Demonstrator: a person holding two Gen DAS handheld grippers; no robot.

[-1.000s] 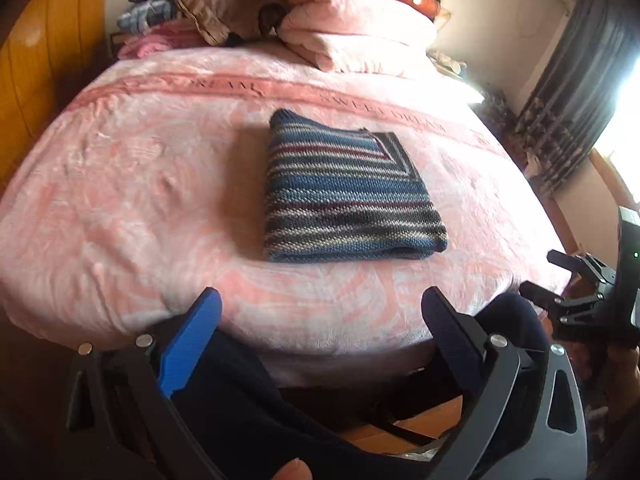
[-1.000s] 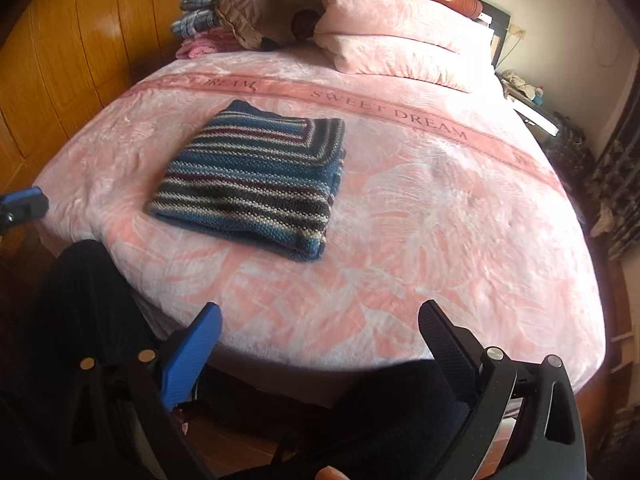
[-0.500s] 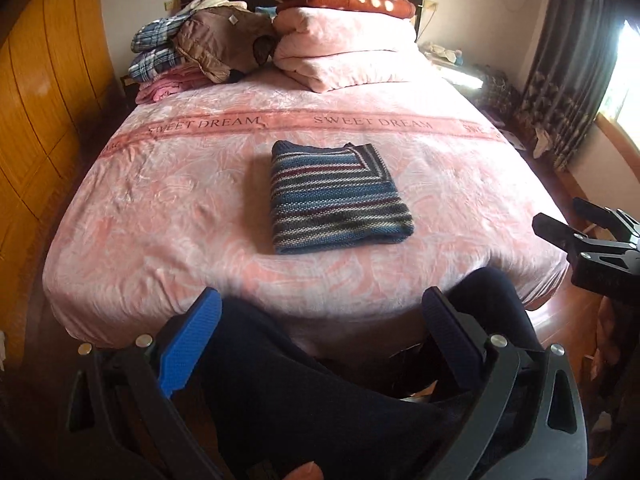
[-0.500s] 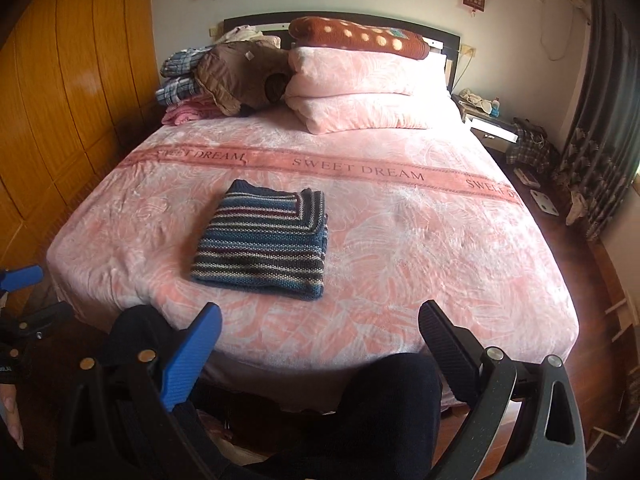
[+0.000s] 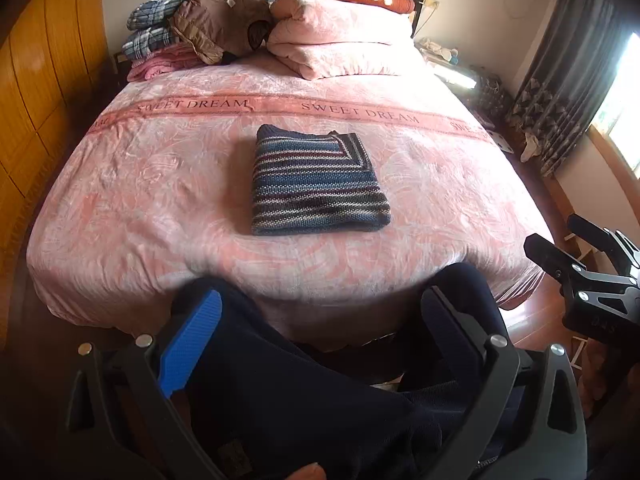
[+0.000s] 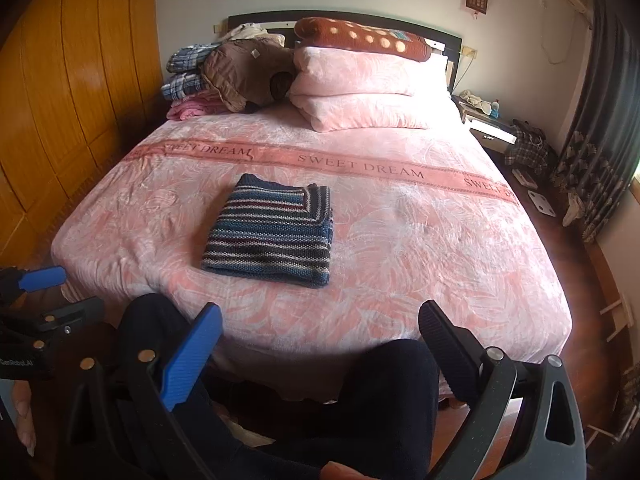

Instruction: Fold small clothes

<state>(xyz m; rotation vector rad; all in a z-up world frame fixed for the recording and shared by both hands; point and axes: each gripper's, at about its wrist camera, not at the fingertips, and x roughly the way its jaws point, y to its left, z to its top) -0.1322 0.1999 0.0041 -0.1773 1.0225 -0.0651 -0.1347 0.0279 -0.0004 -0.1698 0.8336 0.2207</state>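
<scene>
A striped blue, white and maroon knit garment [image 5: 316, 182] [image 6: 274, 236] lies folded into a neat rectangle on the pink bedspread [image 5: 140, 184] [image 6: 420, 248], near the foot of the bed. My left gripper [image 5: 320, 316] is open and empty, held back off the bed over the person's dark trouser legs [image 5: 304, 392]. My right gripper [image 6: 320, 328] is also open and empty, likewise pulled back from the bed's foot. The right gripper's black frame [image 5: 592, 276] shows at the right edge of the left wrist view, and the left gripper's blue finger [image 6: 42, 278] at the left edge of the right wrist view.
Pink pillows [image 6: 368, 88] and a brown spotted cushion [image 6: 360, 38] sit at the headboard, beside a pile of clothes [image 6: 224, 76]. A wooden wardrobe [image 6: 60, 92] lines the left side. A bedside table [image 6: 488, 128] and dark curtains [image 6: 600, 120] are on the right.
Both grippers have drawn back and risen from the bed, so the folded garment looks smaller and farther off. The garment has not moved. Both stay open.
</scene>
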